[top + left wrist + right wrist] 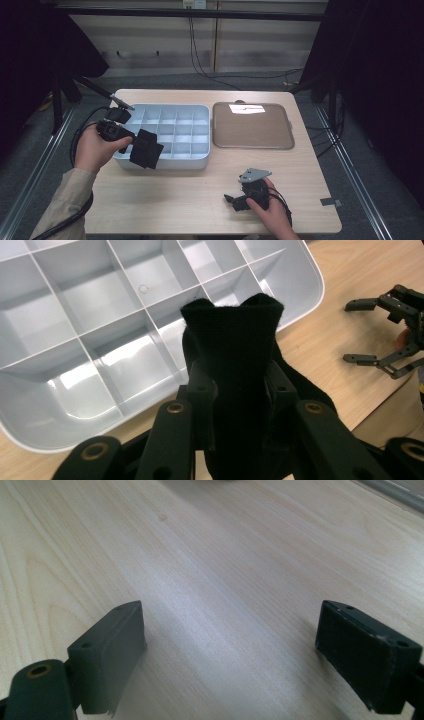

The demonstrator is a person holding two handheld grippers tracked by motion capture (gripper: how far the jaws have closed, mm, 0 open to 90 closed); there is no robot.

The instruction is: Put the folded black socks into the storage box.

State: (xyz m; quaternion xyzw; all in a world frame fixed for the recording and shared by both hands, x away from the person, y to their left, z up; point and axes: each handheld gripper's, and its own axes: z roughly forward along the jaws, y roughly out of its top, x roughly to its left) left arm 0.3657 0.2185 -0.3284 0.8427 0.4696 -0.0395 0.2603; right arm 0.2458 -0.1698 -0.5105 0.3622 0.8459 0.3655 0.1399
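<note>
A black piece of folded cloth hangs over the front left corner of a grey compartment tray. My left gripper is shut on the black cloth, whose top edge sticks up past the pads of the left gripper. Below it lie the empty cells of the grey tray. My right gripper rests low at the table's front, jaws pointing left and open. The right gripper has only bare wood between its fingers. It also appears far off as the right gripper.
A flat brown tray with a white slip lies right of the grey tray. A dark stand leg reaches the table's back left corner. Bare wooden tabletop spreads along the front between my hands.
</note>
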